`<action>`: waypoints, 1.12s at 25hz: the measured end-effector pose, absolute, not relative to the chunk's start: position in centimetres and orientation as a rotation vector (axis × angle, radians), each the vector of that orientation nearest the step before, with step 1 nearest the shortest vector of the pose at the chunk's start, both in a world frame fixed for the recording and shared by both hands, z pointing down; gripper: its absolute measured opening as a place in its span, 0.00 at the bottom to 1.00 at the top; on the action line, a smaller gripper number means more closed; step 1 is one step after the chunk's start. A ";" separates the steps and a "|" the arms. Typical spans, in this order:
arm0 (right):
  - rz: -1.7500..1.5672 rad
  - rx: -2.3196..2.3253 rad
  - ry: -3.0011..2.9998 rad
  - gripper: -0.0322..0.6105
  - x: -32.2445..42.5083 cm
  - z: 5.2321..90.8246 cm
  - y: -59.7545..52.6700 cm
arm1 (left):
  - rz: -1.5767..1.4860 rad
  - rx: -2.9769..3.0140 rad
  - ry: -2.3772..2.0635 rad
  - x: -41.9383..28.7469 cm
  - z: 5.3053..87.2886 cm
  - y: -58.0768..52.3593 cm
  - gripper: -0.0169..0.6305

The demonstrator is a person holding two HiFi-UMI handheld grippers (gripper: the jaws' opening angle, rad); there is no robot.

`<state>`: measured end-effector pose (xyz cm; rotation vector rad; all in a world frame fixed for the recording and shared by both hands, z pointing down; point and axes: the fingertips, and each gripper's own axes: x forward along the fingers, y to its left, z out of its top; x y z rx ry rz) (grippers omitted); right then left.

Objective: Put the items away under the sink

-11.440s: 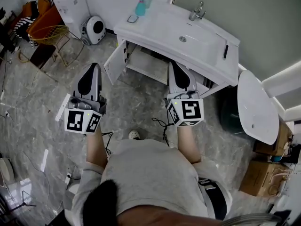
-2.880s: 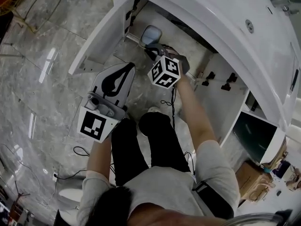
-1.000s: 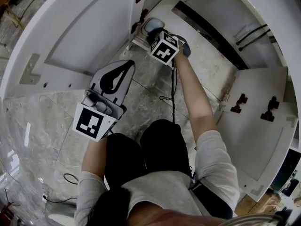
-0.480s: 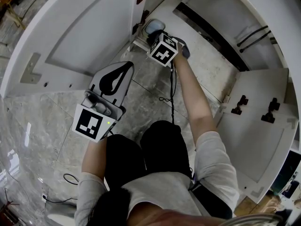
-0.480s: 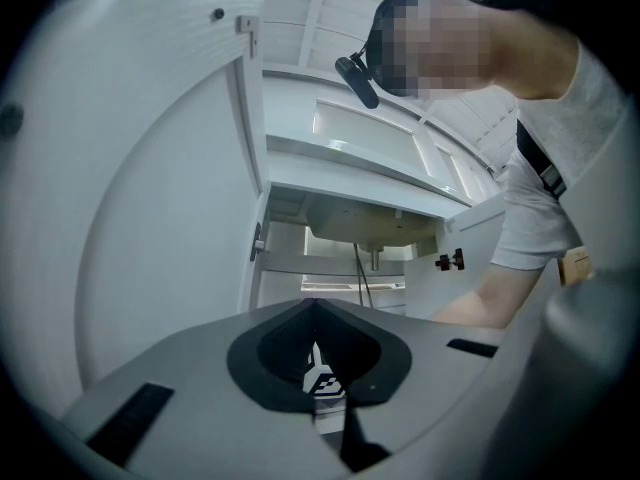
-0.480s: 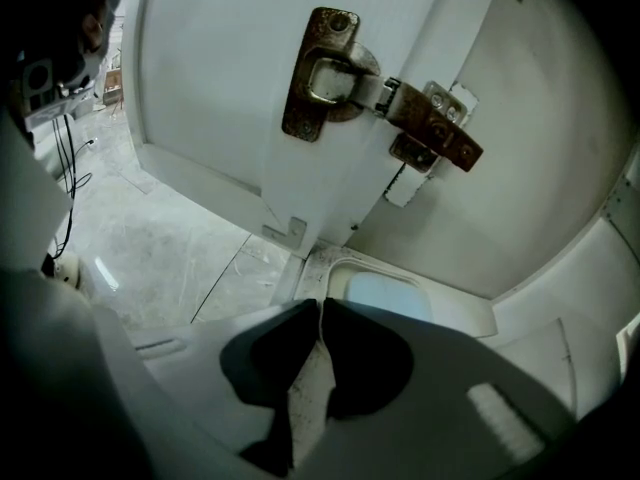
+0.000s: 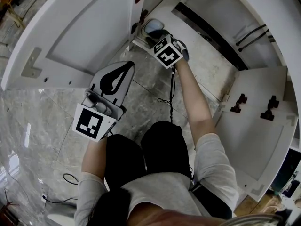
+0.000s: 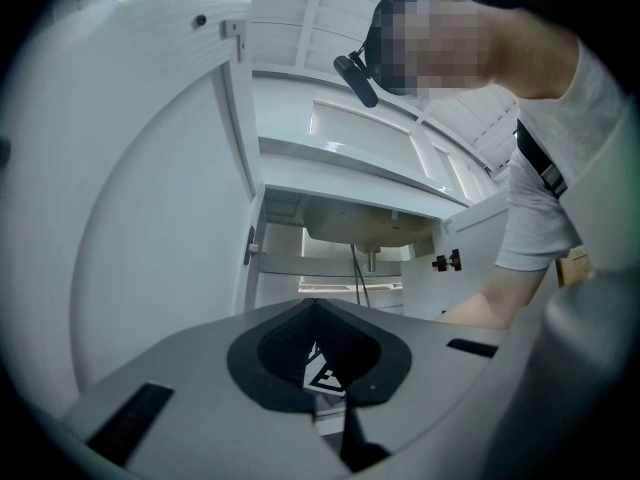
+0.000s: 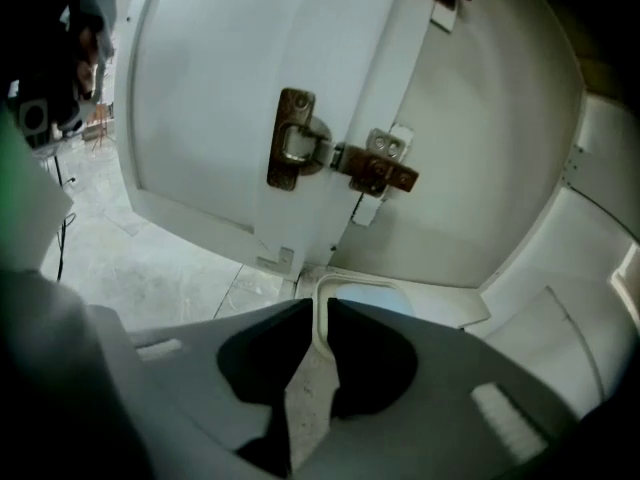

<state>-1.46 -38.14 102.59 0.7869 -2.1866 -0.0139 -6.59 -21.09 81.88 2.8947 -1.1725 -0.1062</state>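
Note:
A small oval dish (image 7: 153, 26) with a white rim and pale blue inside rests on the cabinet floor (image 7: 207, 55) under the sink, at its front left corner beside the door hinge (image 9: 300, 153). My right gripper (image 7: 152, 36) reaches in there, shut on the dish's rim. In the right gripper view the white rim of the dish (image 9: 375, 296) stands between the two jaws of the right gripper (image 9: 318, 313). My left gripper (image 7: 126, 66) hangs shut over the tiled floor in front of the cabinet, holding nothing. Its jaws meet in the left gripper view (image 8: 315, 306).
Both cabinet doors stand wide open: the left door (image 7: 80, 32) close beside my left gripper, the right door (image 7: 258, 121) at the right. Black hoses (image 7: 251, 32) run at the back of the cabinet. The person's knees (image 7: 160, 140) are over the grey marble floor (image 7: 47, 126).
The right gripper has shifted slightly back and to the right while still at the dish in the cabinet corner. The left gripper has stayed still.

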 end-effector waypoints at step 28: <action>0.277 1.459 -2.403 0.07 4.0 78.8 -24.3 | 0.056 2.684 -1.188 -5.6 67.5 -18.6 0.04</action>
